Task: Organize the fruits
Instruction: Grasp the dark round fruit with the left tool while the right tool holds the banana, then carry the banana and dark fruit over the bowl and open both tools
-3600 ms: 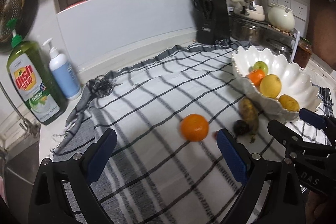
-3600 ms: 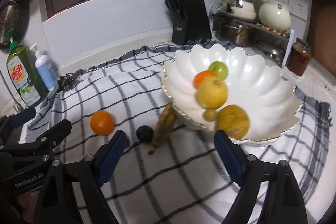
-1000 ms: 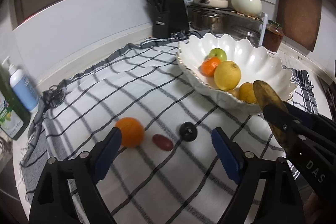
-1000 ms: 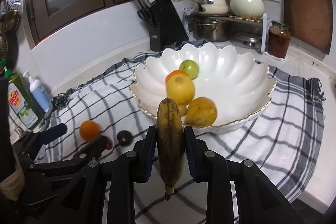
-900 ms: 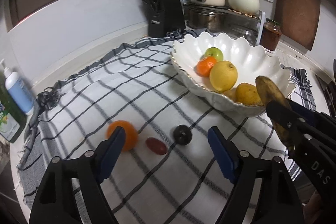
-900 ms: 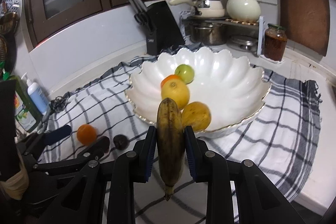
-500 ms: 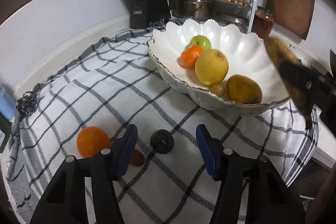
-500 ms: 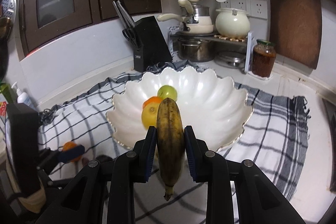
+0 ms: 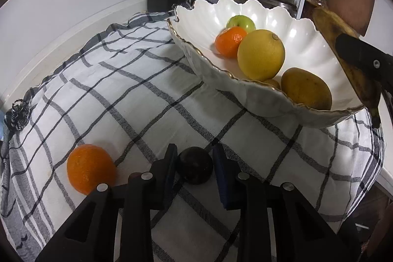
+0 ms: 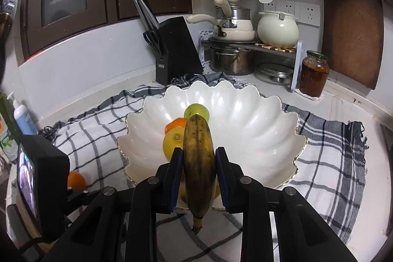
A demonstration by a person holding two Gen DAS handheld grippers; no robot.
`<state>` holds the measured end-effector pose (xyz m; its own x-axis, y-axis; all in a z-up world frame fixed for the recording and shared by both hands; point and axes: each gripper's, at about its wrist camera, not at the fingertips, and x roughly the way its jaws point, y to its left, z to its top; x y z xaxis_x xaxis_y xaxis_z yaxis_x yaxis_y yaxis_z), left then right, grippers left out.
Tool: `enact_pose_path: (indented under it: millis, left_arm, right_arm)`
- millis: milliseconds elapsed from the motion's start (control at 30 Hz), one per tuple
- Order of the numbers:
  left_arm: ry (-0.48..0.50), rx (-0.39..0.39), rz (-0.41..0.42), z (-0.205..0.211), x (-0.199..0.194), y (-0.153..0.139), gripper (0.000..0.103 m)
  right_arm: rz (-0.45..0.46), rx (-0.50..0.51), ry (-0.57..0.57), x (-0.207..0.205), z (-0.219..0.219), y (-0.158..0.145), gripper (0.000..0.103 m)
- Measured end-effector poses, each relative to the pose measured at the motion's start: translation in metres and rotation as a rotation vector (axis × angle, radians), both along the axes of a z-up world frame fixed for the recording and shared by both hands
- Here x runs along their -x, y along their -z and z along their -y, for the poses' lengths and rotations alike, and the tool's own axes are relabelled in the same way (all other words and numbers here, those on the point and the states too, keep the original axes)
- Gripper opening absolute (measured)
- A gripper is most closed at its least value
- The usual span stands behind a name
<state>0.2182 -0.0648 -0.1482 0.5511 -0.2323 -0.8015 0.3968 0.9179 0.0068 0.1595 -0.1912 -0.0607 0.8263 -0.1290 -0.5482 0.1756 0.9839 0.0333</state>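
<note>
Both gripper pads flank dark fruit.

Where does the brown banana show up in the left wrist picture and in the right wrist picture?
Left wrist view: the banana runs down the far right edge, pinched by the right gripper, beside the bowl's rim.
Right wrist view: the banana stands dead centre between the right gripper's fingers, in front of the bowl.
Shared landmark: the white scalloped bowl.
</note>
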Motion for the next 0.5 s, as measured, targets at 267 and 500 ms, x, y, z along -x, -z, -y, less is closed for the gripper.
enact_pose_path:
  millis: [267,500]
  left_arm:
    - [-0.004,-0.001,0.004,0.0,0.0,-0.004,0.027]
    - [-0.034,0.007,0.069,-0.007,0.006,-0.032,0.027]
  right_arm:
    - [-0.001,-0.004,0.002,-0.002,0.001,0.001,0.028]
    - [0.017,-0.015,0.006,0.004,0.008,-0.007,0.028]
